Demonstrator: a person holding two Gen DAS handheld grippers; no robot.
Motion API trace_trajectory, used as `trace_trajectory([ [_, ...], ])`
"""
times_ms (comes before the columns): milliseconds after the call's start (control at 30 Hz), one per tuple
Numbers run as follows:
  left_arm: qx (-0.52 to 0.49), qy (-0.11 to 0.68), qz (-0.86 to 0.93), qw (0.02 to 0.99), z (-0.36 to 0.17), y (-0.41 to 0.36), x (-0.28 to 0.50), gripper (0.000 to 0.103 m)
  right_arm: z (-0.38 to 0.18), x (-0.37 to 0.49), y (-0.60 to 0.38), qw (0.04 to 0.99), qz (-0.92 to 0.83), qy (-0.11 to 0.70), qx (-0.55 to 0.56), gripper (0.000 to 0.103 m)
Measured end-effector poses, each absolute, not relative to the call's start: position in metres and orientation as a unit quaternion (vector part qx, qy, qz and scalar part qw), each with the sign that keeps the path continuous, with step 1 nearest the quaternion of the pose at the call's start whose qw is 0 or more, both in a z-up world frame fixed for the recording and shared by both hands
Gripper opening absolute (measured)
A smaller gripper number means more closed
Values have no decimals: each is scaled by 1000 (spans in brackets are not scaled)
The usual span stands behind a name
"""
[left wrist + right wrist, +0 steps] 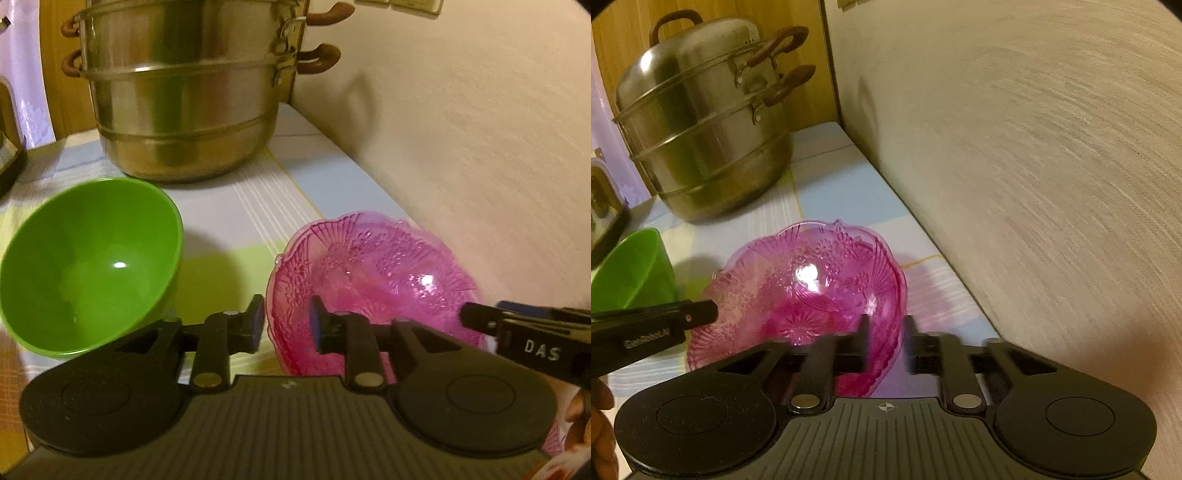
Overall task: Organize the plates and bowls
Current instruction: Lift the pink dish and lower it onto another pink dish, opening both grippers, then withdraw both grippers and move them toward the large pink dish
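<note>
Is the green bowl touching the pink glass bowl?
Apart. The left wrist view shows a clear strip of tablecloth between the green bowl and the pink glass bowl.

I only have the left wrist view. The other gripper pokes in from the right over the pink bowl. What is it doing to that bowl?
Observer: In the right wrist view the right gripper straddles the near right rim of the pink bowl, one finger inside and one outside. The jaws stand apart, not clamped on the rim.
Operator: My view cuts off the top of the steel pot. Is it covered?
Observer: Yes, a domed lid sits on it, with a loop handle on top.
</note>
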State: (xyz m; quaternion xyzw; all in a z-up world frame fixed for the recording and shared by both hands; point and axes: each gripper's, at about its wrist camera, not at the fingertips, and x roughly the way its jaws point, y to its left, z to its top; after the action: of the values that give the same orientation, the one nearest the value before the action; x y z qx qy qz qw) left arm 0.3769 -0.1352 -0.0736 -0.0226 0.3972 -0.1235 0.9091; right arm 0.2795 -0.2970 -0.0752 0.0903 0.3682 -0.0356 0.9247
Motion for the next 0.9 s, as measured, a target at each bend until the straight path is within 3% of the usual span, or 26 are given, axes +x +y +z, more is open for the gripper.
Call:
trace_trajectory([
  [33,-26,397,-123,909,-73,-134,376,26,-73,277,-299,927,-34,360,101,66],
  [467,-66,396,-122,908,-49,-116,328,33,-50,239,-317,936,-52,315,151,67],
  [900,-100,404,-123,901,-36,-111,245,39,-40,133,-324,937,-72,304,158,67],
])
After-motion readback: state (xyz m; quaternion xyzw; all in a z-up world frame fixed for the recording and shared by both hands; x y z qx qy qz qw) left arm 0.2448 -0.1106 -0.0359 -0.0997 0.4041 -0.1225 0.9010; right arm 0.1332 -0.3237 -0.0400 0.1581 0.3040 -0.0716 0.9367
